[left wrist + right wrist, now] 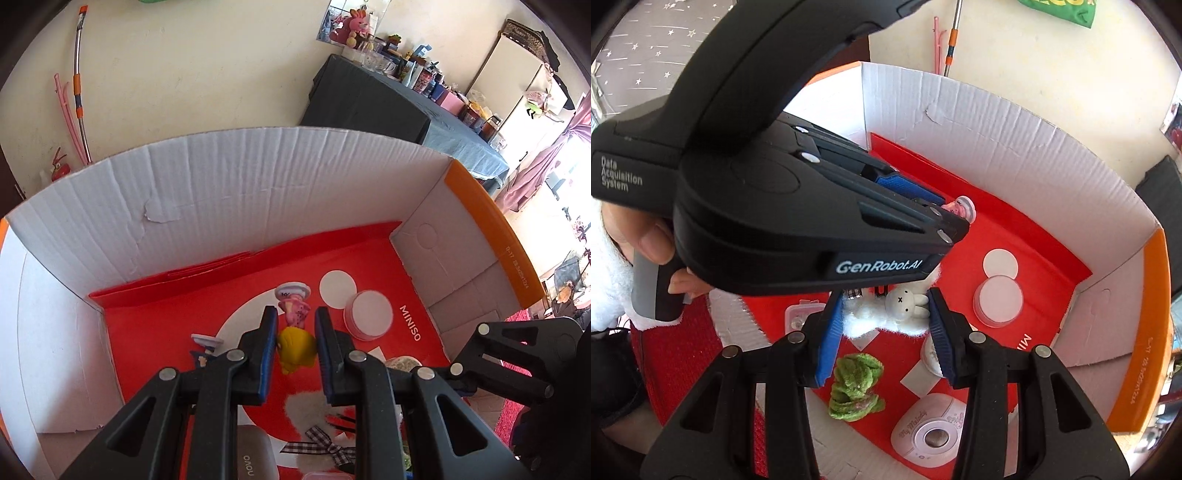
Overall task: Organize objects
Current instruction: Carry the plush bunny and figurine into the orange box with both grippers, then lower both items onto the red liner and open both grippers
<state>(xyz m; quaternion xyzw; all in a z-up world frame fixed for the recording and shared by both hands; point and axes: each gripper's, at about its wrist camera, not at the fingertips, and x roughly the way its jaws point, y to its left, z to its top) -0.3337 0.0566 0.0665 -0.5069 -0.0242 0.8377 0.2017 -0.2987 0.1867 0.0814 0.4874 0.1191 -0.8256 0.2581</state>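
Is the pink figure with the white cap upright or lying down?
Lying down. The pink figure rests along the red floor of the box, its white cap sideways toward the back wall.

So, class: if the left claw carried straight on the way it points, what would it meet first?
The left claw holds a yellow toy; just beyond stands the pink figurine, probably first, though depth is unclear.

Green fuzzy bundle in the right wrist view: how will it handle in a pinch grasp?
The green fuzzy bundle looks like soft, crumpled chenille, so it probably squashes and droops rather than holding shape. Likely light. Its fuzzy surface should grip the fingers' blue pads, not slip.
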